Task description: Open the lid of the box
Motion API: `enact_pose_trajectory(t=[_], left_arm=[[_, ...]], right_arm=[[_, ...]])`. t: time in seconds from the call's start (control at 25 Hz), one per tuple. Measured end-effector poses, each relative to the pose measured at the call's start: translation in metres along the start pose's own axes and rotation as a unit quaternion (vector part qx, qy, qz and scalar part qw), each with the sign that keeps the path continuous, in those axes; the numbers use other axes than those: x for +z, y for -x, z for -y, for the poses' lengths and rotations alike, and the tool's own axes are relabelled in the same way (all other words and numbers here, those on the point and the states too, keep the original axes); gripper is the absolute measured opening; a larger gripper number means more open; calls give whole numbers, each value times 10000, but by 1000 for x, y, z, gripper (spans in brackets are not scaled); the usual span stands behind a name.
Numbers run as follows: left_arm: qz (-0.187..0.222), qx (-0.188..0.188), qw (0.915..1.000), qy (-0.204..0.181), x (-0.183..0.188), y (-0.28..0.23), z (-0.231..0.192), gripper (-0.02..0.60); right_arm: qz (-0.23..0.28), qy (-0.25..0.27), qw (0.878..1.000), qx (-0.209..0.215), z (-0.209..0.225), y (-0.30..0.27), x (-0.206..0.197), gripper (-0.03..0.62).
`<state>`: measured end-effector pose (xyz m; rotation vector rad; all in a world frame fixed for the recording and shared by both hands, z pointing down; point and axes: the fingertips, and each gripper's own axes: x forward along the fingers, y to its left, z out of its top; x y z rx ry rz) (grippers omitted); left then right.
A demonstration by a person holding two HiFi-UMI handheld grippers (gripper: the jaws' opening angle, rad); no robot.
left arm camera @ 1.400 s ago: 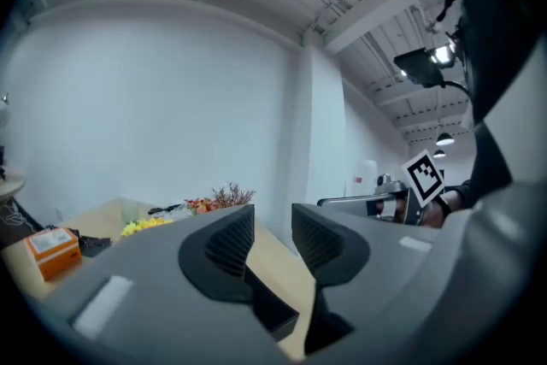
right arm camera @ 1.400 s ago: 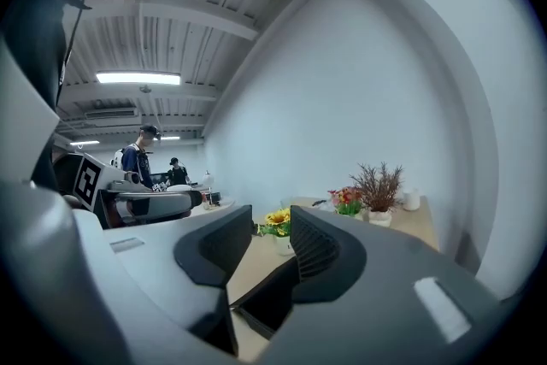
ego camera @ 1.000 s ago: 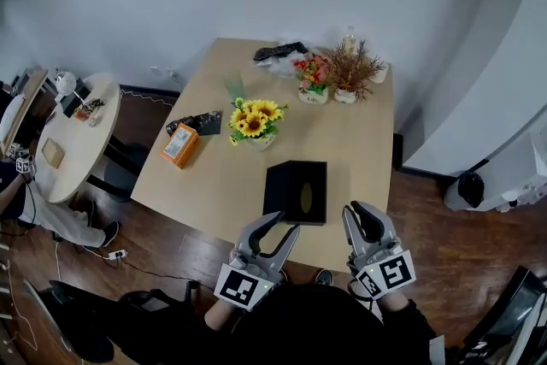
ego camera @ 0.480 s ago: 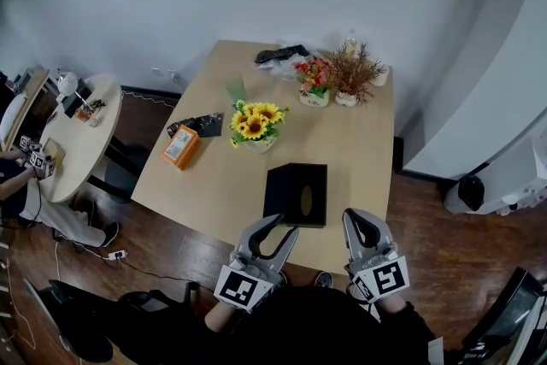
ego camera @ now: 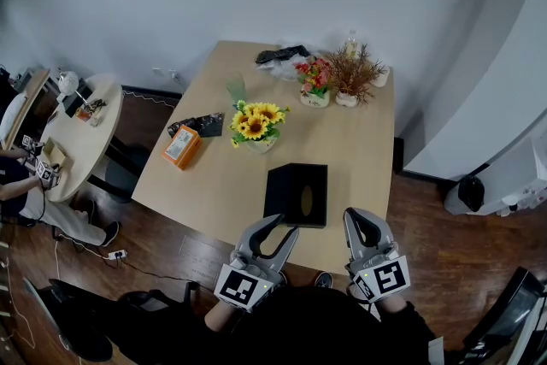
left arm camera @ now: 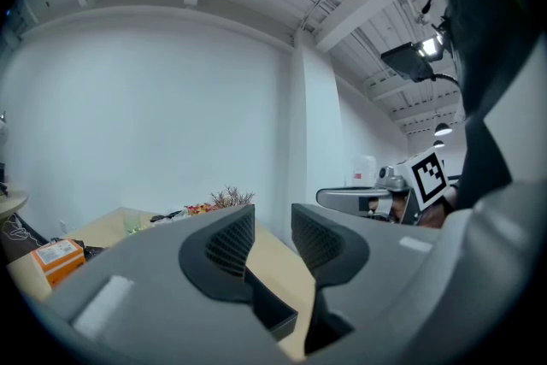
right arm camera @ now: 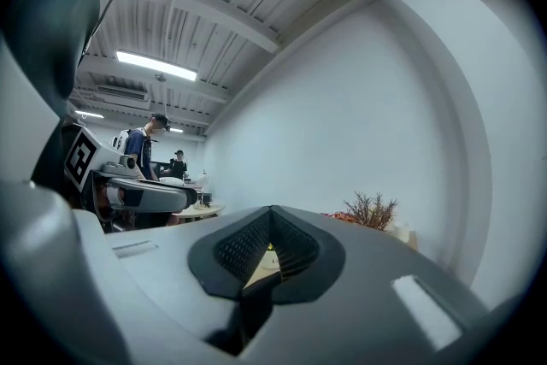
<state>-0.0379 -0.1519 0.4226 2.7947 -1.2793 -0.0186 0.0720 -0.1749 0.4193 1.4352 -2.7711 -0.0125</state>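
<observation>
A black box (ego camera: 296, 193) with an oval slot in its closed lid sits near the front edge of the wooden table (ego camera: 359, 150). My left gripper (ego camera: 286, 225) hovers just in front of the box's near-left corner. It is open, and the gap between its jaws (left arm camera: 272, 239) holds nothing. A corner of the box (left arm camera: 275, 317) shows below them. My right gripper (ego camera: 360, 220) is to the right of the box, off its near-right corner, and apart from it. Its two pads (right arm camera: 270, 249) are pressed together, shut on nothing.
A vase of sunflowers (ego camera: 255, 124) stands behind the box. An orange packet (ego camera: 180, 145) and a dark item (ego camera: 198, 124) lie at the left edge. Potted flowers (ego camera: 314, 81), a dried plant (ego camera: 353, 73) and a black bag (ego camera: 279, 54) are at the far end. A round side table (ego camera: 77, 132) is left.
The right gripper's jaws have closed from a narrow gap to fully together. Both hands stay where they were, and the box has not moved.
</observation>
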Motion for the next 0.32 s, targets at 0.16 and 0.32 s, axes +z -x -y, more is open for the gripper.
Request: enact_pose_trajectory(t=[0.16,0.32], left_arm=[[-17,-1,10000,19,-1,1,-2,117],[-55,6,10000,60,-5,4,-2,117]], right_arm=[[-9,9,10000,7,-2,-1,0,0],[-1,12,10000,13,-3,0,0,0]])
